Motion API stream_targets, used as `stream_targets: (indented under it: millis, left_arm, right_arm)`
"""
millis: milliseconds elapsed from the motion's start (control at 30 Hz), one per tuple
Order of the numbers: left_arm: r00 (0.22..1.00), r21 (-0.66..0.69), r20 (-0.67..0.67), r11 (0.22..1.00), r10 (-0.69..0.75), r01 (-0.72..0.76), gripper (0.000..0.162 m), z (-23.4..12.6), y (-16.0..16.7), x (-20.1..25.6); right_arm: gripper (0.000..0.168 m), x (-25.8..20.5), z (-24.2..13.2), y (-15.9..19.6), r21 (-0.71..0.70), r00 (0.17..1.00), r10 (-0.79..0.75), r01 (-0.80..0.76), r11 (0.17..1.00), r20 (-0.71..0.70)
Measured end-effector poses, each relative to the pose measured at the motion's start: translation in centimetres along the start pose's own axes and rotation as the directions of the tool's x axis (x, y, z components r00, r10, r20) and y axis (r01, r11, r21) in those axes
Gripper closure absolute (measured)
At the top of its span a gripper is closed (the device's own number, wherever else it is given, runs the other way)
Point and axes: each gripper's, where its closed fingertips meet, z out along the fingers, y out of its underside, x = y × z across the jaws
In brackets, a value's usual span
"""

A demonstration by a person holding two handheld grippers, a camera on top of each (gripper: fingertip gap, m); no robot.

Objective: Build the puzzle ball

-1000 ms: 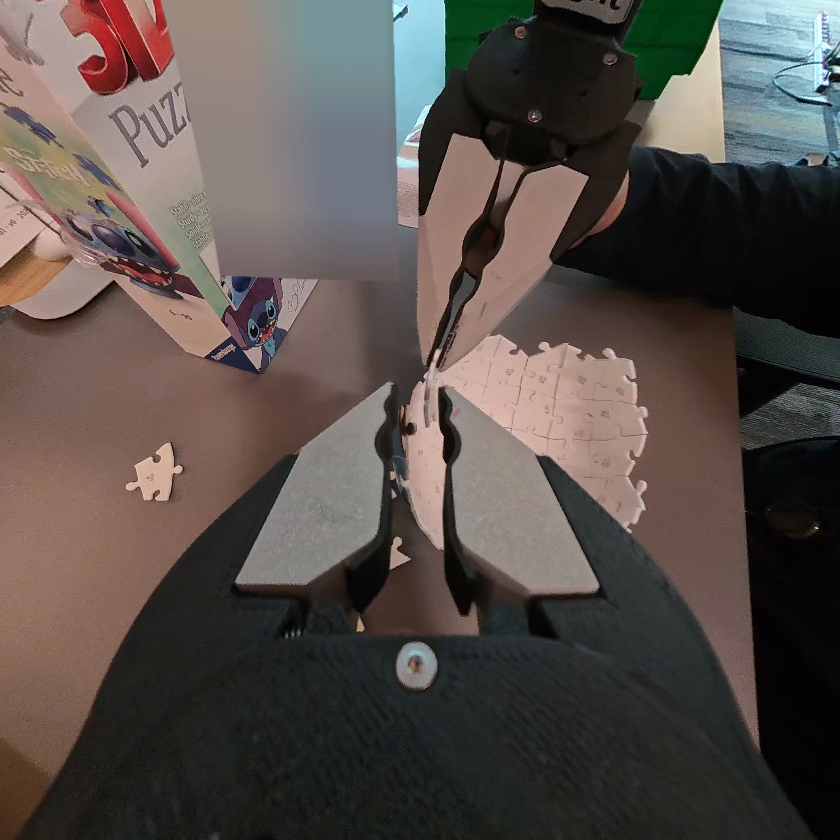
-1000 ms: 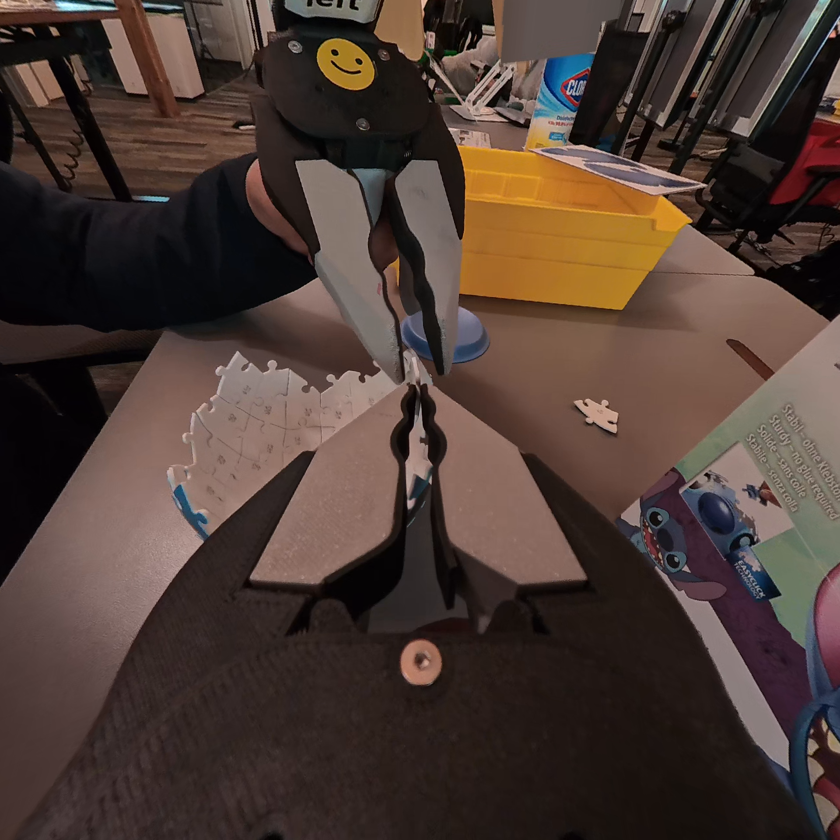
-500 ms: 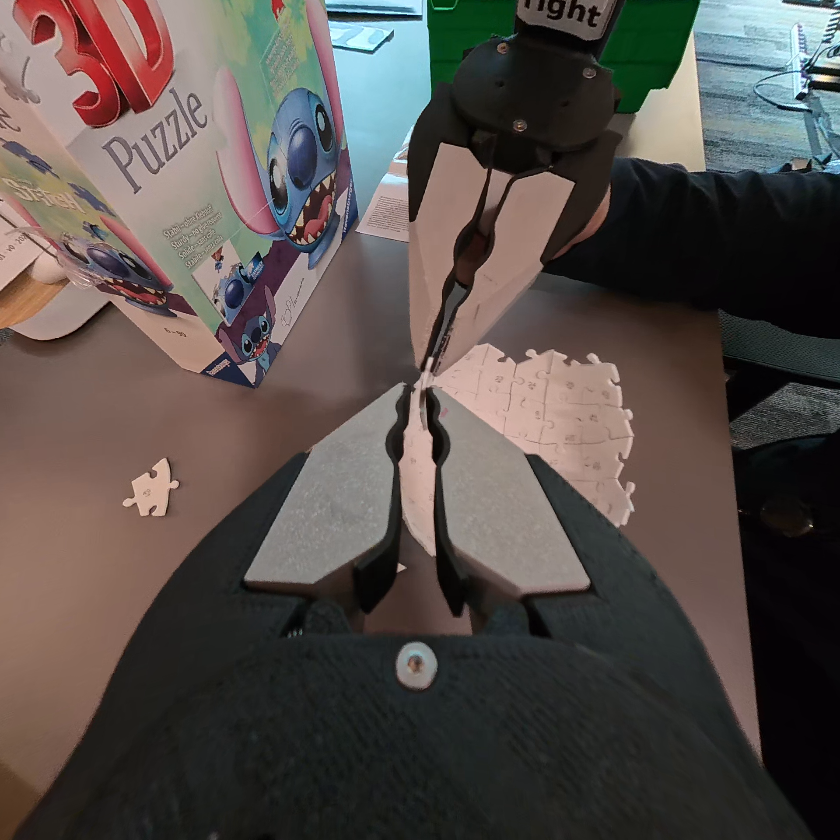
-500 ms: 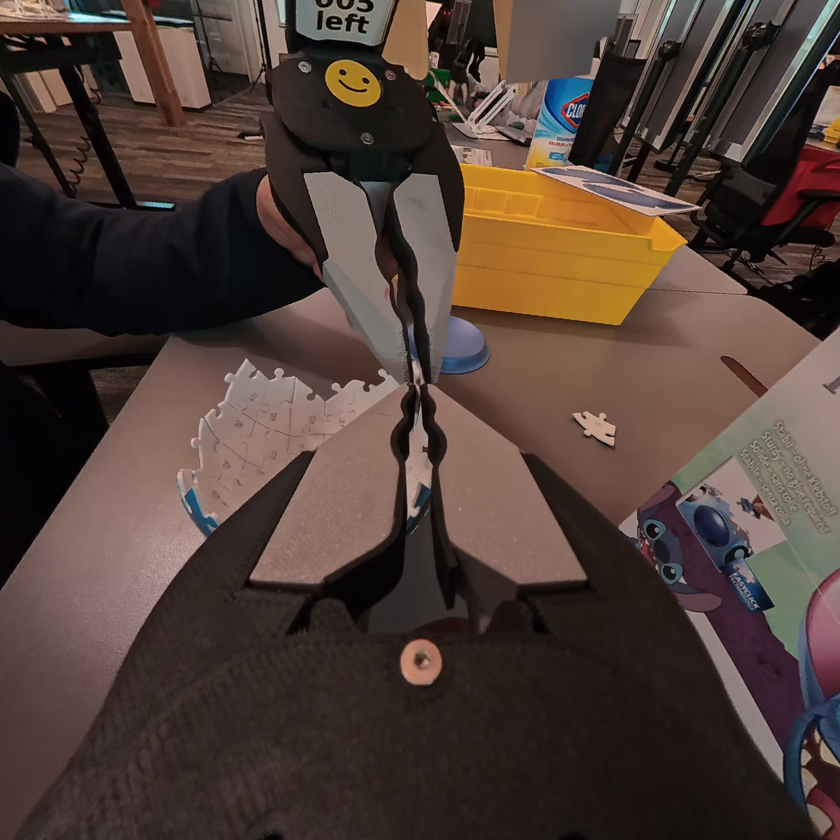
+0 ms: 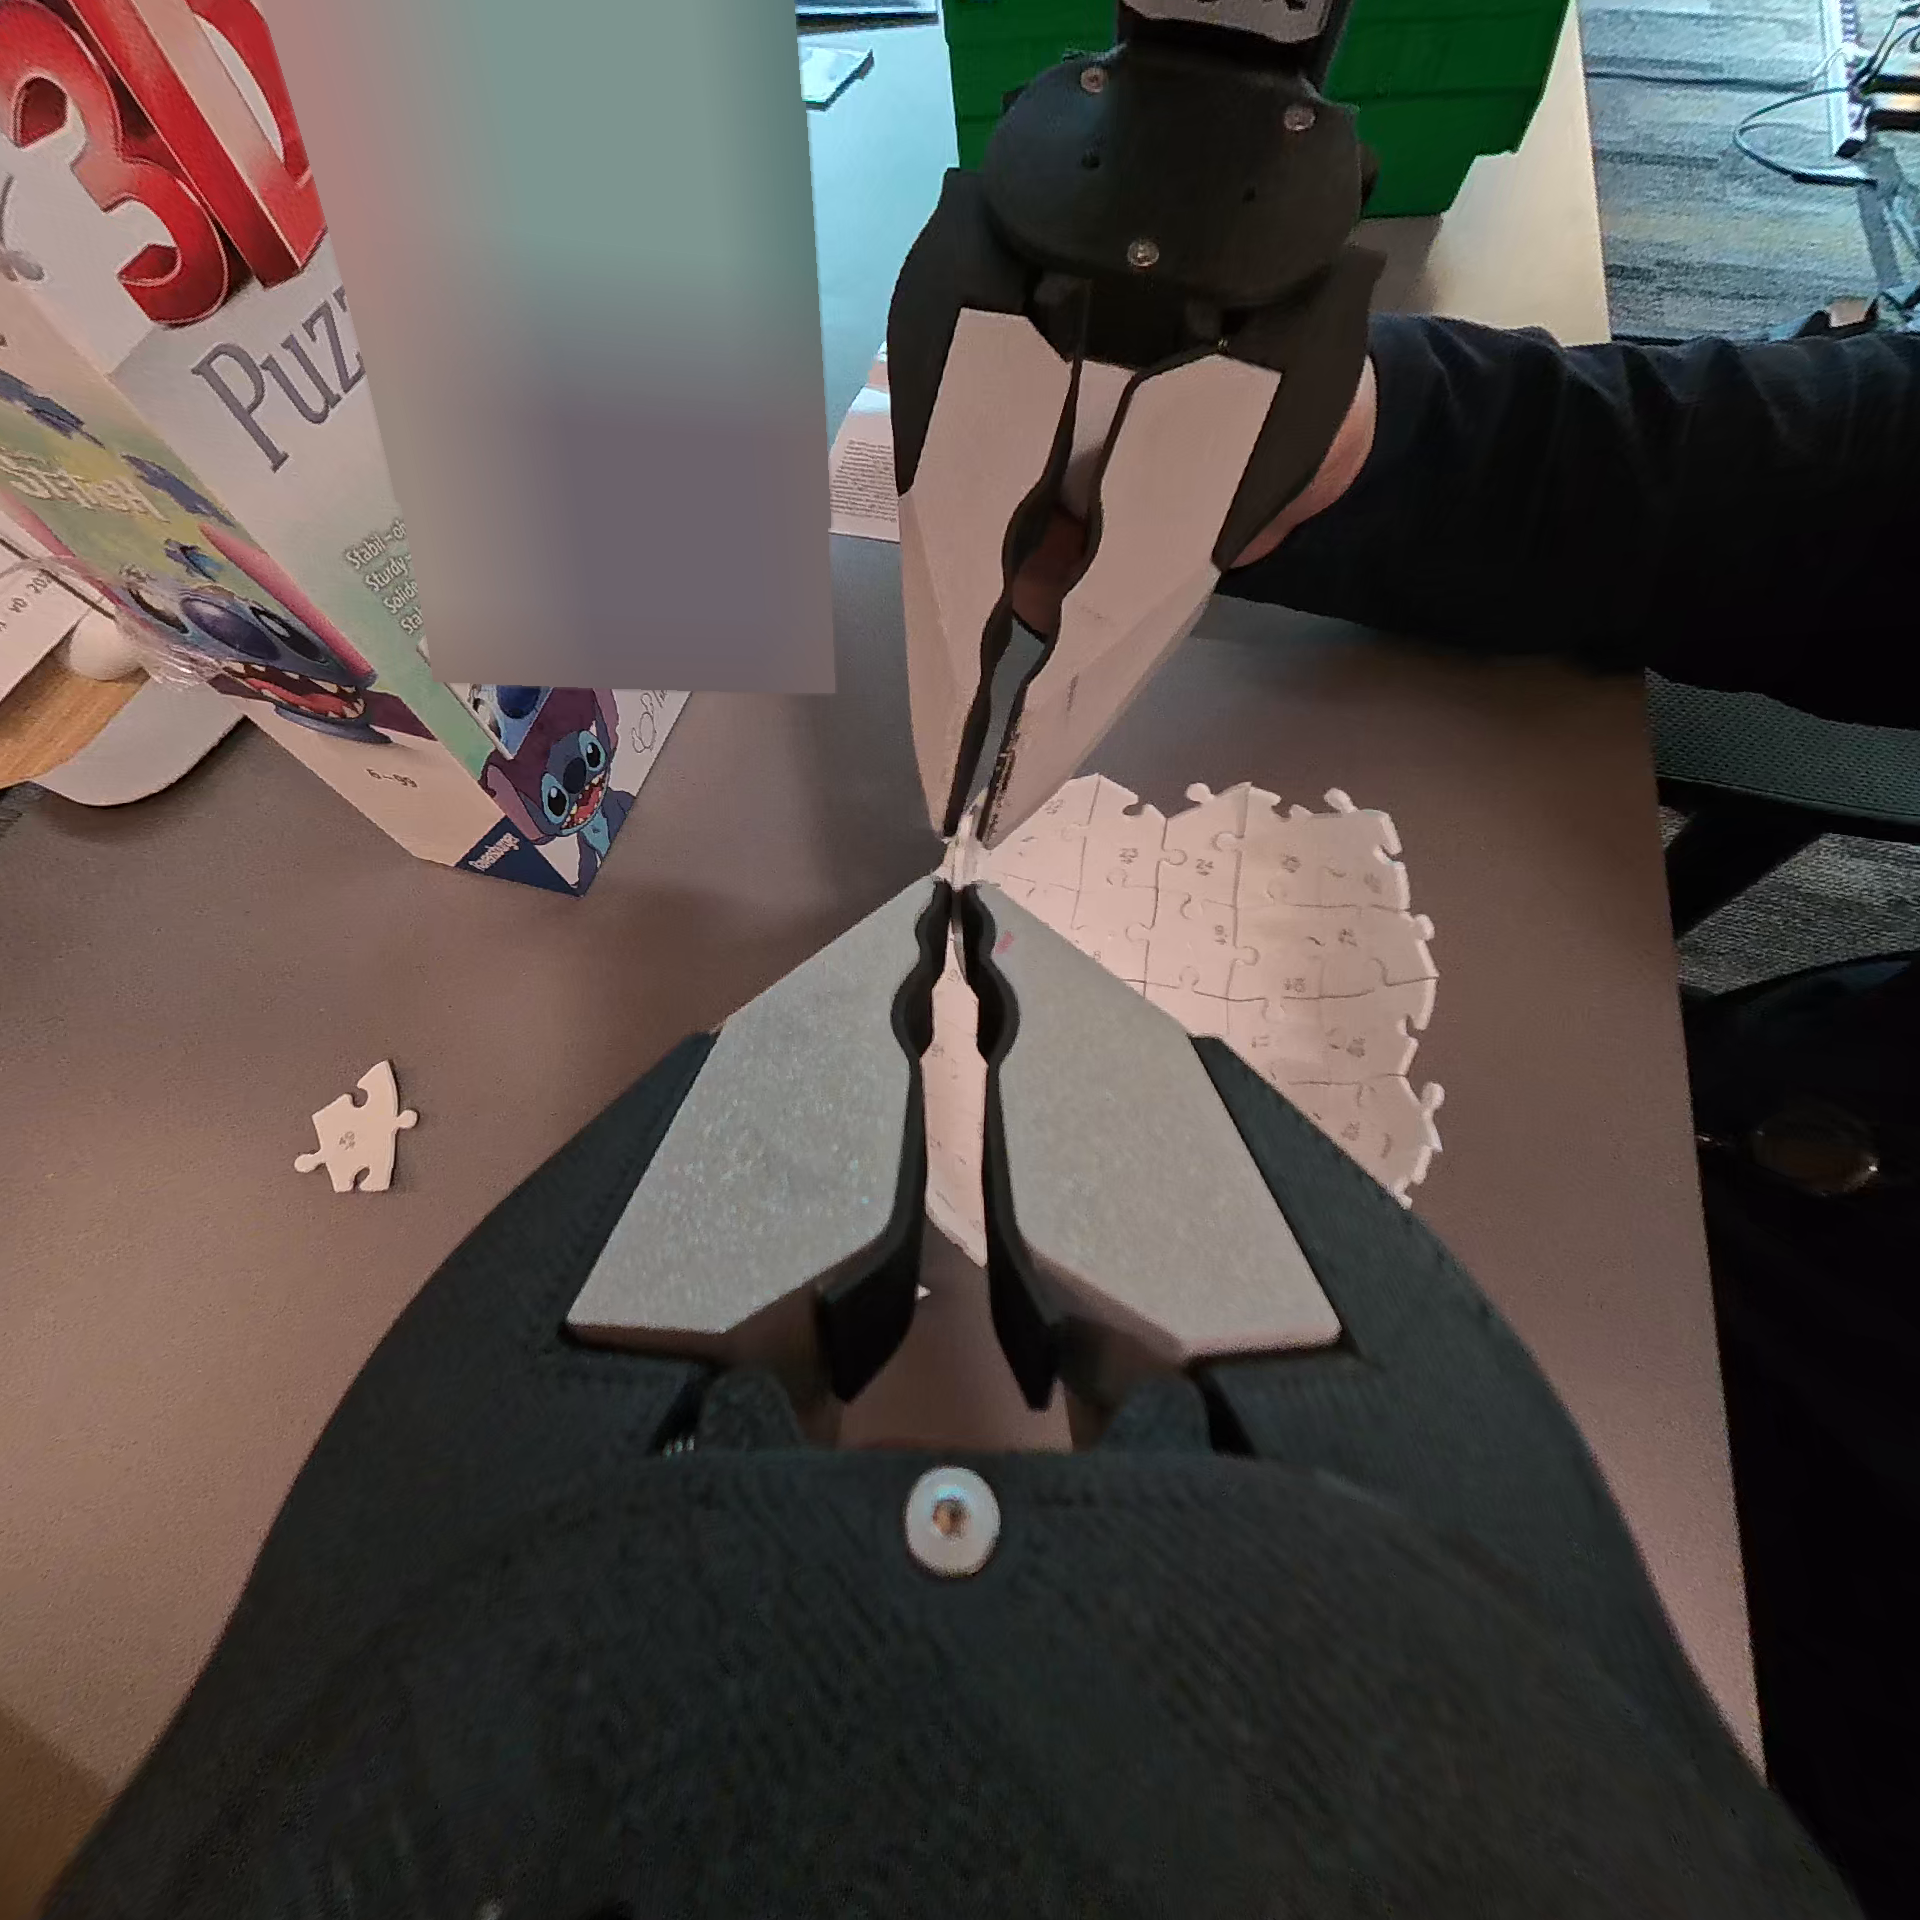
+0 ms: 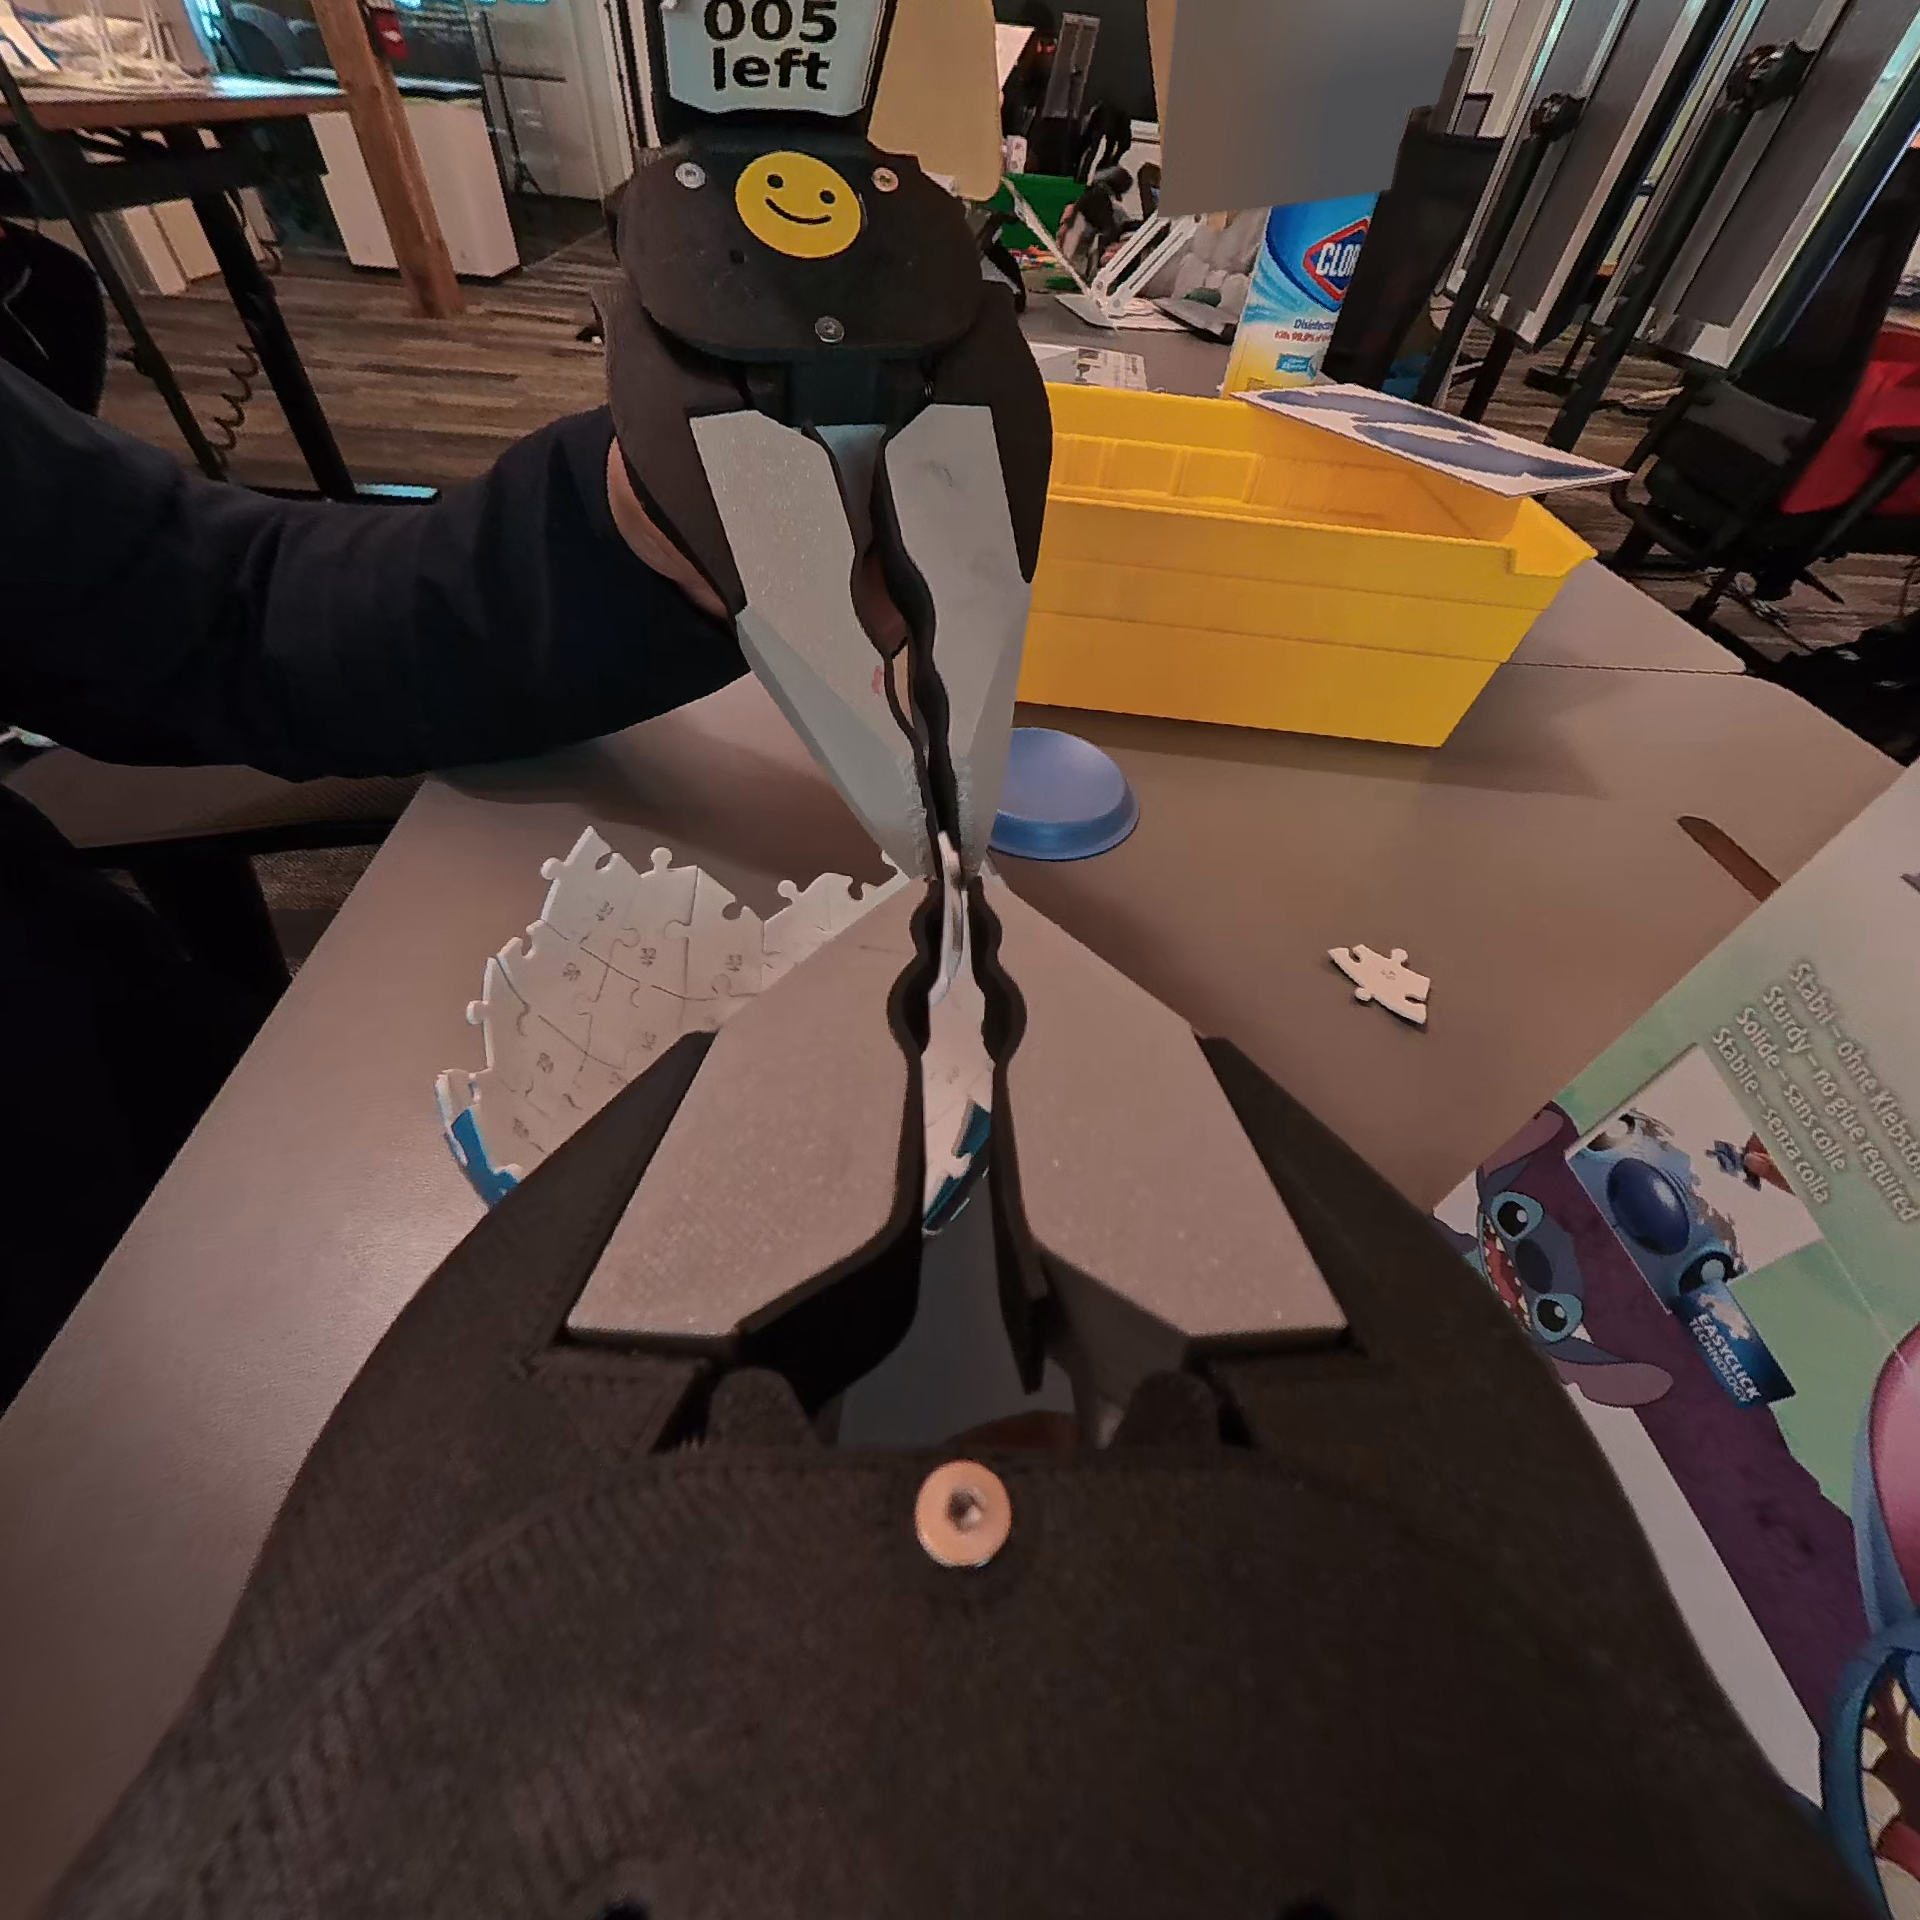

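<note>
A half-built puzzle ball shell (image 5: 1247, 935), white inside and blue outside, rests on the grey table; it also shows in the right wrist view (image 6: 623, 987). My left gripper (image 5: 951, 904) is shut on the shell's near rim. My right gripper (image 5: 971, 831) comes from the far side, tip to tip with the left, shut on a white puzzle piece (image 6: 951, 956) at the same rim. In the right wrist view the right gripper (image 6: 951, 904) meets the left gripper (image 6: 940, 857). A loose white piece (image 5: 353, 1127) lies on the table to the left, also seen in the right wrist view (image 6: 1382, 982).
The puzzle box (image 5: 208, 520) stands at the left, also in the right wrist view (image 6: 1714, 1195). A yellow bin (image 6: 1247, 582) and a blue dish-shaped stand (image 6: 1060, 800) sit behind the left gripper. A green bin (image 5: 1434, 83) is at the far edge. Sleeved arms reach in. Less than 4 cm separates the two grippers' tips.
My left gripper's jaws have closed from a clear gap onto the shell's rim. Both grippers now meet tip to tip. The right gripper has stayed shut.
</note>
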Motion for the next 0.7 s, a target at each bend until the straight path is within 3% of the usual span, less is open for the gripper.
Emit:
stream_targets:
  millis: [533,700]
  left_arm:
    - [0.996,-0.04,0.046,0.997,0.074,-0.072,0.16,0.4,0.4,0.1]
    - [0.998,0.01,0.058,1.0,0.022,-0.023,0.144,-0.9,-0.4,-0.7]
  right_arm:
    - [0.168,0.0,0.3,0.6,-0.035,1.0,-0.015,0.015,0.999,-0.004]
    - [0.168,0.8,0.3,1.0,-0.036,0.999,-0.009,0.008,0.999,-0.04]
